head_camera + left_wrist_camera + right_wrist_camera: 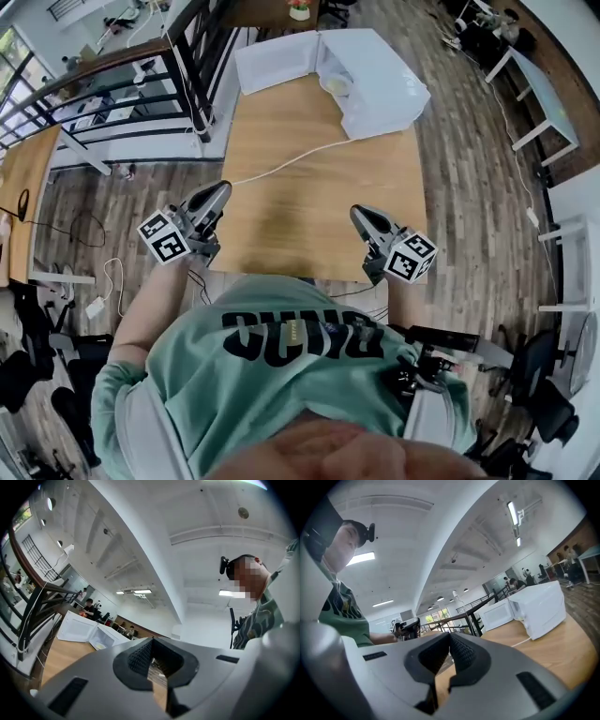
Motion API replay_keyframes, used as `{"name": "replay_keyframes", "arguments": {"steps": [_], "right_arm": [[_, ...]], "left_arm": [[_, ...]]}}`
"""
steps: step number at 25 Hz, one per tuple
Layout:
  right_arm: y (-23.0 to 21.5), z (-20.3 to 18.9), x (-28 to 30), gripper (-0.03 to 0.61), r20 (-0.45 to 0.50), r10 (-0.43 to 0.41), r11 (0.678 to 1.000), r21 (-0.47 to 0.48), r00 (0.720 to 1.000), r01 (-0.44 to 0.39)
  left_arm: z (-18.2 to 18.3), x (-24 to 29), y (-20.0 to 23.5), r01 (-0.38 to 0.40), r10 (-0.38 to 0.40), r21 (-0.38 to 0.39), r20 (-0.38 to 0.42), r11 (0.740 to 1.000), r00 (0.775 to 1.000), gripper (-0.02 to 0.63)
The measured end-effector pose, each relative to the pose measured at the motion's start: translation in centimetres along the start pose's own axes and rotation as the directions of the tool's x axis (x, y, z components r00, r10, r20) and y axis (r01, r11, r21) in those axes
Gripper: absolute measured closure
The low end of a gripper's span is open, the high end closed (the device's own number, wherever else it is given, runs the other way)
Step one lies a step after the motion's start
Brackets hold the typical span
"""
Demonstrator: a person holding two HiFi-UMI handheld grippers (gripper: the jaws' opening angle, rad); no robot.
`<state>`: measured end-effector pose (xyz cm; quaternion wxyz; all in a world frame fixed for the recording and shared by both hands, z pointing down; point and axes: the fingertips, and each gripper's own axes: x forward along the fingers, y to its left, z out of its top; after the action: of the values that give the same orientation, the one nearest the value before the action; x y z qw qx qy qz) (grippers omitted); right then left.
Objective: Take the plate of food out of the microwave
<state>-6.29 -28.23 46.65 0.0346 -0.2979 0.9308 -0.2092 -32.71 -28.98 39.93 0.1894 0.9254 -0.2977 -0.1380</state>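
Grey left gripper (pixel 216 195), at the left edge of the light wooden counter (pixel 300 202): fingers pressed together, empty. The boxy white microwave (pixel 389 89) stands open at the far edge and contains the round pale plate of food (pixel 336 85). Grey right gripper (pixel 364 217), near right corner: fingers pressed together, empty.

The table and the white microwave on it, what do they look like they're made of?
The table looks like light wood or wood-look laminate: warm tan, faint grain, smooth matte top. The microwave seems to be painted sheet metal or plastic: plain white, flat panels, slight sheen; which of the two can't be told from here.
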Motion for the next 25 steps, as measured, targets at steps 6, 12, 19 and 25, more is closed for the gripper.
{"name": "replay_keyframes", "arguments": {"steps": [6, 12, 19, 25], "right_arm": [[-6.2, 1.0, 7.6, 0.572, -0.038, 0.163, 0.987, 0.004, 0.986, -0.163], [-9.8, 1.0, 13.8, 0.572, -0.047, 0.180, 0.983, 0.040, 0.982, -0.179], [-12.3, 0.1, 21.3, 0.572, -0.005, 0.045, 0.982, 0.186, 0.999, -0.044], [-17.0, 0.4, 27.1, 0.571, 0.053, -0.147, 0.938, 0.325, 0.988, 0.122]], "left_arm": [[1.6, 4.5, 4.2, -0.140, 0.143, 0.049, -0.054, 0.989, 0.988, 0.608], [1.3, 6.4, 9.3, -0.168, 0.171, 0.037, -0.084, 0.985, 0.982, 0.608], [1.1, 7.2, 17.2, -0.028, 0.029, 0.009, -0.132, 1.000, 0.991, 0.607], [0.6, 10.4, 23.9, 0.099, -0.093, 0.022, -0.187, 0.995, 0.978, 0.607]]}}
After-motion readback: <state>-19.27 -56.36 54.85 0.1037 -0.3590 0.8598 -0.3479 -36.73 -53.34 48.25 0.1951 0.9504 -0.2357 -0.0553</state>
